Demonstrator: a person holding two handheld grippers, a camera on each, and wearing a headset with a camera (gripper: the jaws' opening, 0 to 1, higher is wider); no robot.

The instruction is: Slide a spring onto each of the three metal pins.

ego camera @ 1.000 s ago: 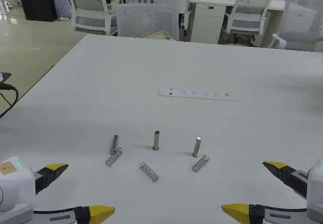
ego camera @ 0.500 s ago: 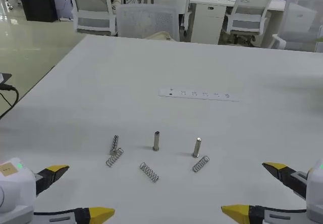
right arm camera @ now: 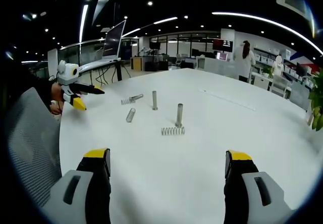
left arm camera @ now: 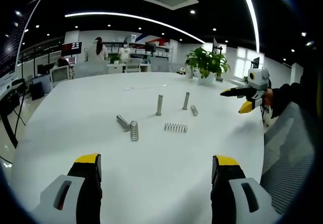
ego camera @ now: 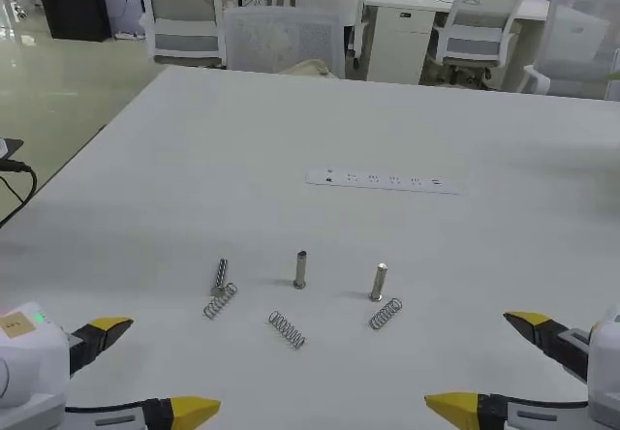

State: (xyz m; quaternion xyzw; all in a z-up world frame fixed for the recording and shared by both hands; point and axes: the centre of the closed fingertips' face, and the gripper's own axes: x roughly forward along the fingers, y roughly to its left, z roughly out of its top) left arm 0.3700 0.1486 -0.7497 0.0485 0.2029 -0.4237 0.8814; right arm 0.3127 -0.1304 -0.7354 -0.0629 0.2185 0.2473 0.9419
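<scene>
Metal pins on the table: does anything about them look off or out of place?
Yes. The left pin lies on its side on the table, right beside a spring. The middle pin and the right pin both stand upright. That toppled pin is the one odd thing.

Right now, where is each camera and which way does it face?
Head view: on the headset, looking forward and down at the table, pins and springs; left gripper and right gripper at the bottom corners.
Left gripper view: on the left gripper, looking along its open jaws at the pins; right gripper at right.
Right gripper view: on the right gripper, looking past its open jaws at the pins; left gripper at left.
Shared: all show the pins and springs.
</scene>
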